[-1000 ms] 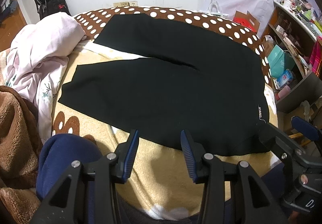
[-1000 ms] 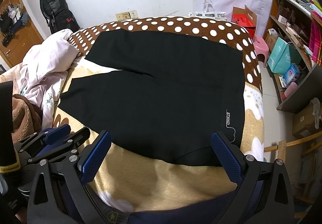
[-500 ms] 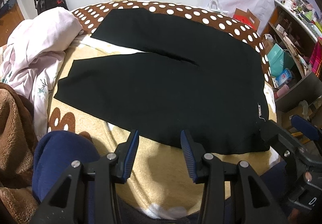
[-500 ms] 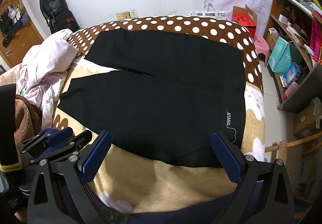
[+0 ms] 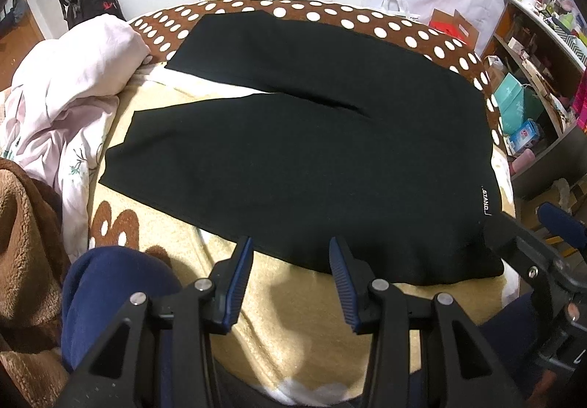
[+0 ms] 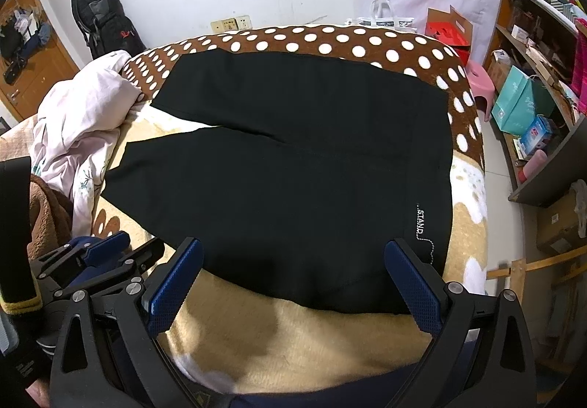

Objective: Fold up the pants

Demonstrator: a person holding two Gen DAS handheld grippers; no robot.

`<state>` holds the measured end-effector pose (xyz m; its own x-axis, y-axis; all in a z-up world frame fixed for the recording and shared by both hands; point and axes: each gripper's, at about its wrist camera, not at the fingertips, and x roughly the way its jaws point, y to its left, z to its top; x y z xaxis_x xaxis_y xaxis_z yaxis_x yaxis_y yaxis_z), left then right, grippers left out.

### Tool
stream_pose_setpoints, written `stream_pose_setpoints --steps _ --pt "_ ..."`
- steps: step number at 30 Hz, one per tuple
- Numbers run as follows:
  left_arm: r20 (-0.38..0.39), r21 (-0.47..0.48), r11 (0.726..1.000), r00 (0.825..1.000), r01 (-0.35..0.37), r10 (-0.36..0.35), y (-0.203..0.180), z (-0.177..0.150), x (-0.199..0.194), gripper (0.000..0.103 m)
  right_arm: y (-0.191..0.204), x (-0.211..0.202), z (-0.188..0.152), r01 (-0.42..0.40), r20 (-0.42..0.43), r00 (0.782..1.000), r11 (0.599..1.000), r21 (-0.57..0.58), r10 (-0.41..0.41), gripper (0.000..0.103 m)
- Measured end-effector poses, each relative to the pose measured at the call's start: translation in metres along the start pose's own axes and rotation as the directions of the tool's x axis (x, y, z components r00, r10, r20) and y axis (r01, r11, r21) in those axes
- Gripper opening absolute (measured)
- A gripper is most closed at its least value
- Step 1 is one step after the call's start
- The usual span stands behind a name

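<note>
So far nothing is folded: the pants (image 5: 312,151) lie flat mid-frame on the bed (image 5: 301,327), with the left gripper (image 5: 290,261) and right gripper (image 6: 293,272) at the bottom, jaws spread, empty

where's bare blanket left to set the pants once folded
Free: the tan strip of blanket between the black pants and the near edge, and the polka-dot band beyond them. Crowded: the left side, piled with pink bedding and a brown fleece.

My two wrist views look steeply down from the bed's (image 5: 256,316) near edge; both share the spread pants (image 6: 293,169).
</note>
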<state>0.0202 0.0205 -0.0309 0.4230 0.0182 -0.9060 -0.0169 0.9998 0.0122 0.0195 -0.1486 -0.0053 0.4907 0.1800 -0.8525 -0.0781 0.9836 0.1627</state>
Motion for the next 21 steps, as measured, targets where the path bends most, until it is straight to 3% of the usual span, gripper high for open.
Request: stream_pose_setpoints --steps 16,21 --pt "-0.005 0.033 0.999 0.999 -0.034 0.035 0.001 0.011 0.018 0.046 -0.005 0.015 0.011 -0.014 -0.009 1.0 1.0 0.0 0.014 0.099" --pt "-0.006 0.043 0.999 1.0 -0.005 0.005 0.003 0.018 0.024 0.046 -0.008 0.023 0.016 -0.018 -0.015 1.0 1.0 -0.001 0.018 0.099"
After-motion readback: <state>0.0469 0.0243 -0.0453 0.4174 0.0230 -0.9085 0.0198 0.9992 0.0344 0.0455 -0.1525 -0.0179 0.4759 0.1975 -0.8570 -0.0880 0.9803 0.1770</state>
